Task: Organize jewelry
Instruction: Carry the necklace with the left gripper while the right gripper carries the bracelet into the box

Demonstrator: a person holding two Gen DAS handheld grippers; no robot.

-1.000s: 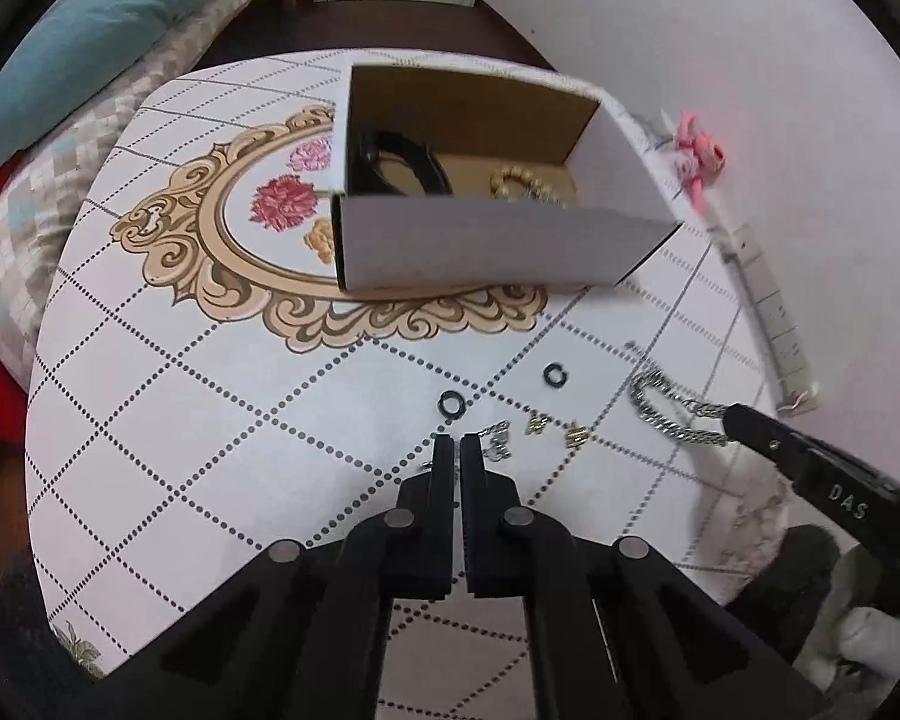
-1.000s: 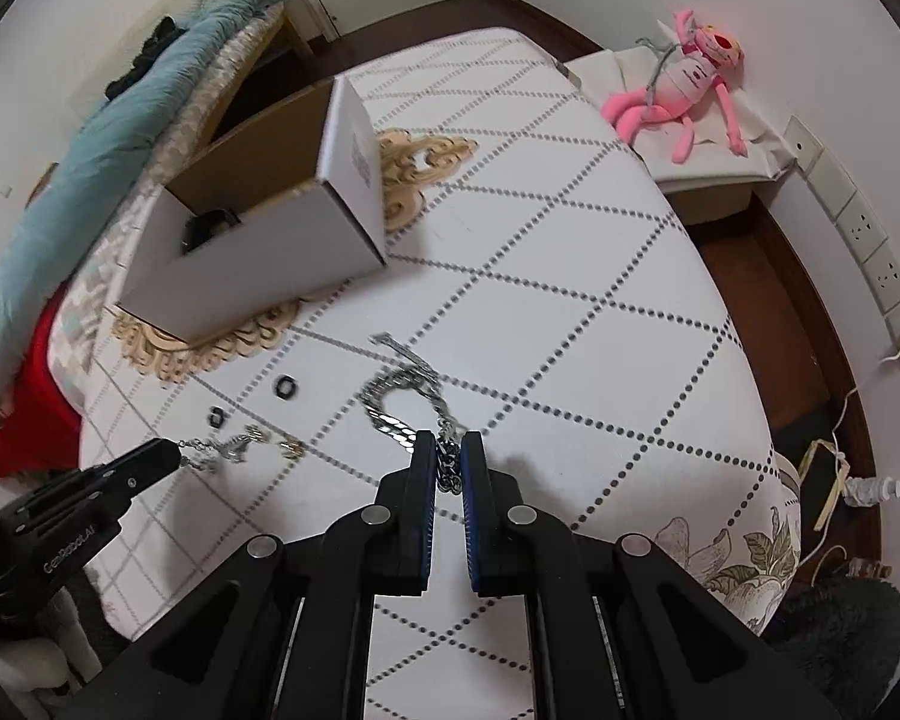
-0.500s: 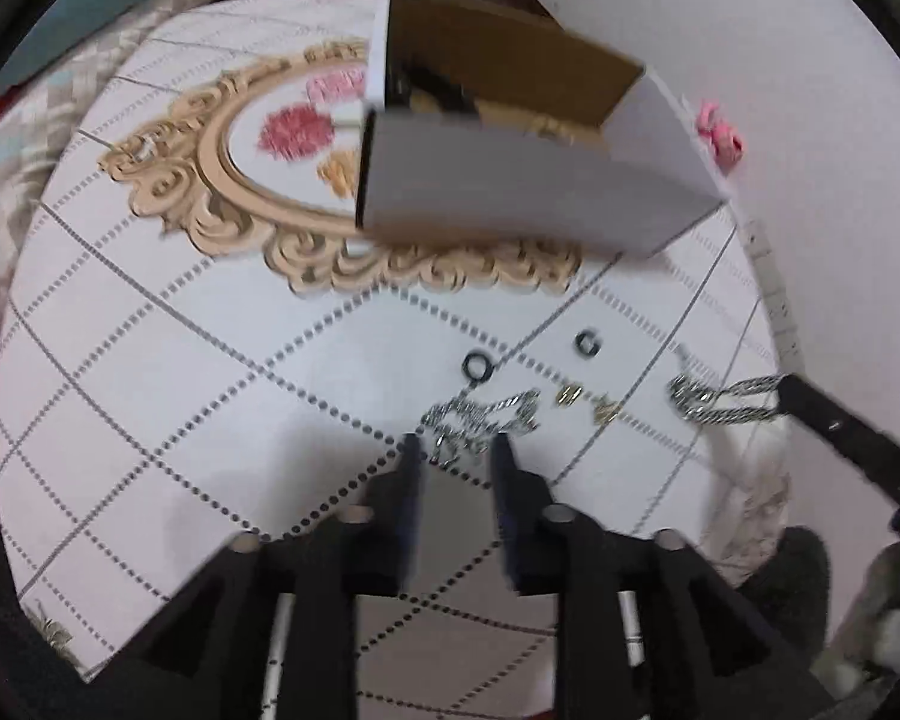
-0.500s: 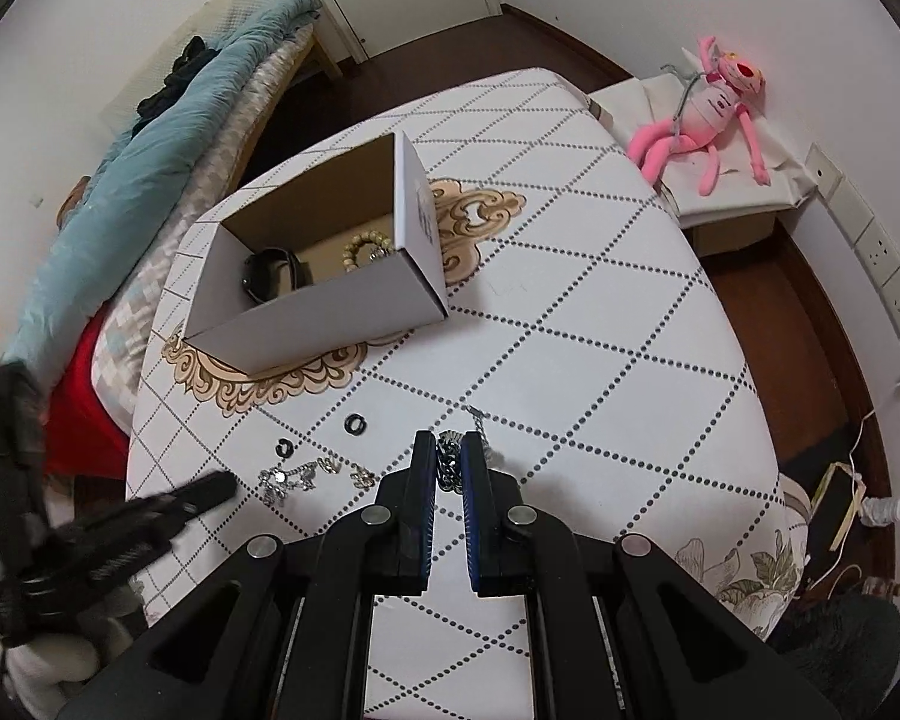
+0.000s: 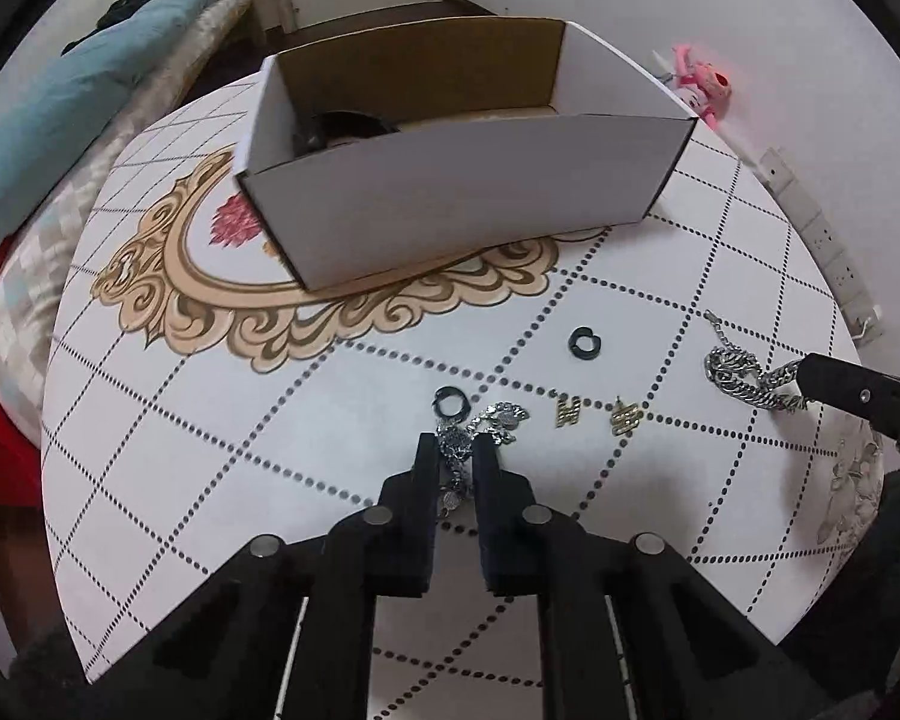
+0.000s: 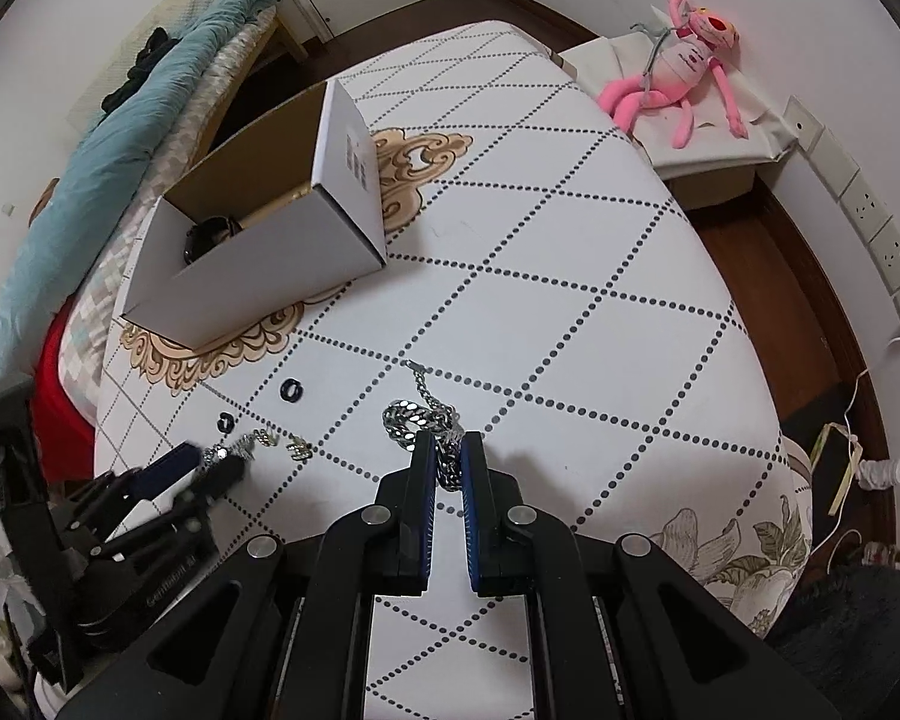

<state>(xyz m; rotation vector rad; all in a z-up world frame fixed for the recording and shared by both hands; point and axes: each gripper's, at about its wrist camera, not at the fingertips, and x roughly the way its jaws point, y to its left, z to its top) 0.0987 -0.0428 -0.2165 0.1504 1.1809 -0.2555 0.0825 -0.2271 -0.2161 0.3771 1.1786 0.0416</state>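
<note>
My left gripper [image 5: 456, 447] is shut on a sparkly silver chain [image 5: 480, 426] lying low over the table. My right gripper [image 6: 447, 450] is shut on a thick silver link bracelet [image 6: 417, 417], which also shows in the left wrist view [image 5: 744, 378]. Two black rings [image 5: 582, 339] [image 5: 448, 405] and two small gold earrings [image 5: 567, 411] [image 5: 625, 415] lie on the tablecloth between the grippers. An open white cardboard box [image 5: 450, 192] stands behind them with a black bangle [image 5: 342, 126] inside; the box also shows in the right wrist view [image 6: 258, 258].
The round table [image 6: 570, 252] has a white diamond-dotted cloth with a gold ornament. A bed with a teal blanket [image 6: 120, 138] lies at the left. A pink plush toy [image 6: 684, 66] sits on a low stand at the right. Wall sockets [image 6: 876, 228] are at the far right.
The left gripper opened briefly, then closed on the sparkly chain. The right gripper kept its hold on the link bracelet, which is bunched on the table.
</note>
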